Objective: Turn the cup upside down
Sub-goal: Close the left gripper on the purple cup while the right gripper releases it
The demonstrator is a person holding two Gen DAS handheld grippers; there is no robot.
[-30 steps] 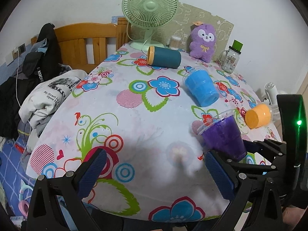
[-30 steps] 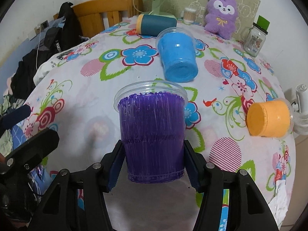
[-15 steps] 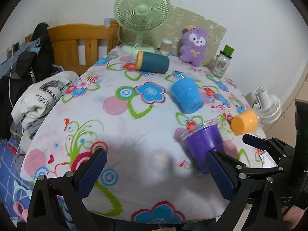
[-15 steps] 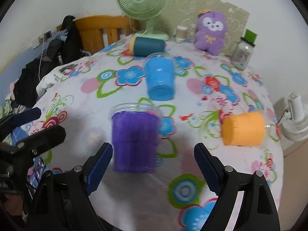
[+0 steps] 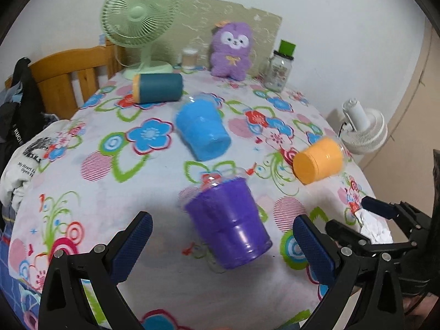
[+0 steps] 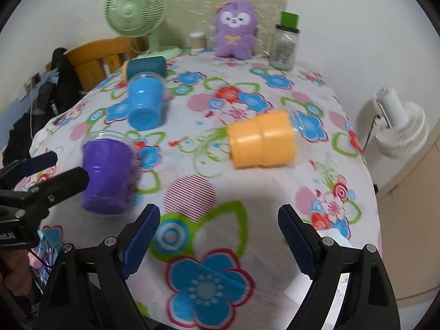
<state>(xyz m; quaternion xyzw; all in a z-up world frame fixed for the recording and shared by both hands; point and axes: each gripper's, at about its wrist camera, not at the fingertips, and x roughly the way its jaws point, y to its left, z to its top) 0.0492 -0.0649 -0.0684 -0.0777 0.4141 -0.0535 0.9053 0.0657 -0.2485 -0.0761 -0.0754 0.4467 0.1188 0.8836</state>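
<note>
A purple plastic cup (image 5: 229, 222) lies on its side on the flowered tablecloth (image 5: 110, 181), base toward me, between my left gripper's open fingers. It also shows in the right wrist view (image 6: 106, 174), at the left. My left gripper (image 5: 221, 247) is open and empty around the cup's base end. My right gripper (image 6: 218, 240) is open and empty, over bare cloth to the right of the purple cup. An orange cup (image 6: 261, 140) lies on its side ahead of the right gripper. A blue cup (image 5: 202, 132) lies on its side farther back.
A dark teal cup (image 5: 158, 88) lies on its side near a green fan (image 5: 139, 16). A purple plush toy (image 5: 231, 51) and a glass jar (image 5: 280, 68) stand at the back. A white fan (image 6: 398, 126) stands beyond the table's right edge. A wooden chair (image 5: 68, 79) is at the left.
My right gripper has opened, let go of the purple cup and swung right. The cup now lies on the table. My left gripper has moved in around it.
</note>
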